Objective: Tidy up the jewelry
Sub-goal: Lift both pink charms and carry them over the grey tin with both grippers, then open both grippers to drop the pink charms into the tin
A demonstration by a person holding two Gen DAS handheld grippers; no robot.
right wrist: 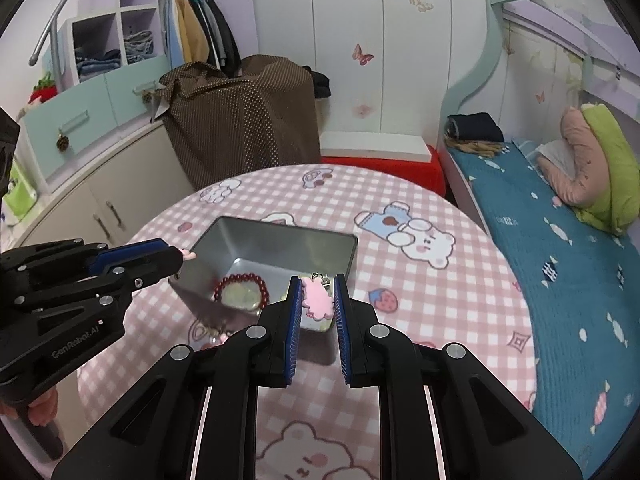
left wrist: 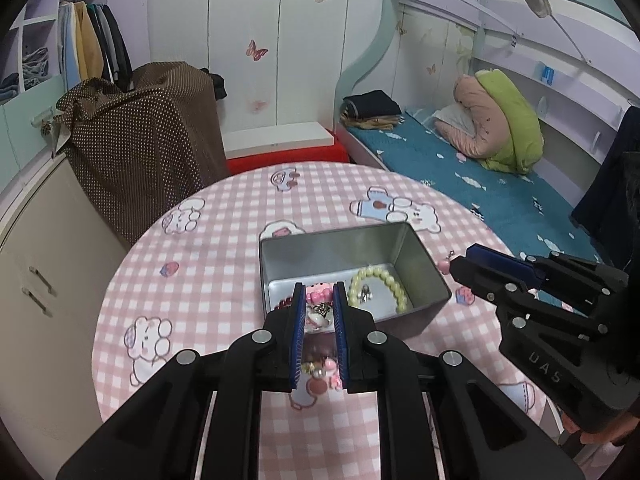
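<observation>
**Filling the tin, two charms to go**

Holding both tongs over the metal tin [left wrist: 424,264] on the checked table [left wrist: 224,216]. My left gripper [left wrist: 319,304] pinches a pink beaded charm [left wrist: 318,295] above the tin's near edge; my right gripper [right wrist: 316,300] clasps a flat pink charm [right wrist: 317,299] at its near right corner. Already inside lie the pale green bracelet [left wrist: 380,286] and red bead bracelet [right wrist: 240,284]. Dropping these two appears to remain.

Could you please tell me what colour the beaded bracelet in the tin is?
Pale yellow-green bracelet, clearest in the left wrist view.
</observation>
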